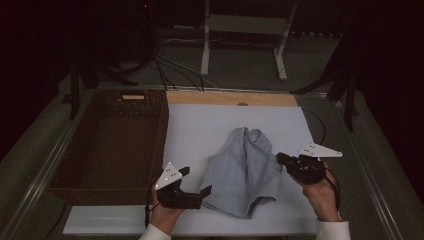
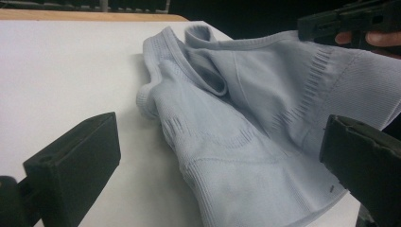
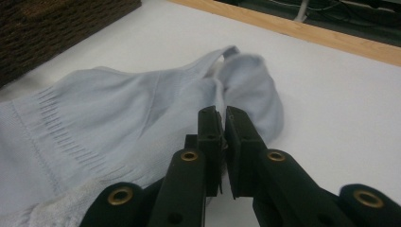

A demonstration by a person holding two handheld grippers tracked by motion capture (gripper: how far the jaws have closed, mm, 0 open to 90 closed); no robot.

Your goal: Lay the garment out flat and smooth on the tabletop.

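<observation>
One pale blue garment [image 1: 245, 172] on white table [image 1: 200, 130], two grippers beside it.

Counted: one garment, one brown wicker basket [image 1: 112, 145] at left part of table, two hand-held grippers, one in each hand. Left gripper [image 1: 192, 187] low at near edge, just beside garment's left hem, jaws wide apart with nothing pressed between; in left gripper view, cloth lying between and beyond both black jaws, not touched by left one. Right gripper [image 1: 280, 157] at garment's right edge, pointing toward left, held from below by right hand [image 1: 320, 192]; jaws together, pinched on cloth edge as seen in right gripper view. Garment crumpled and folded over itself, ribbed knit with rows of small slits, thick hem [image 2: 156, 101] rolled along edge, right side lifted a little off table at pinch.
</observation>
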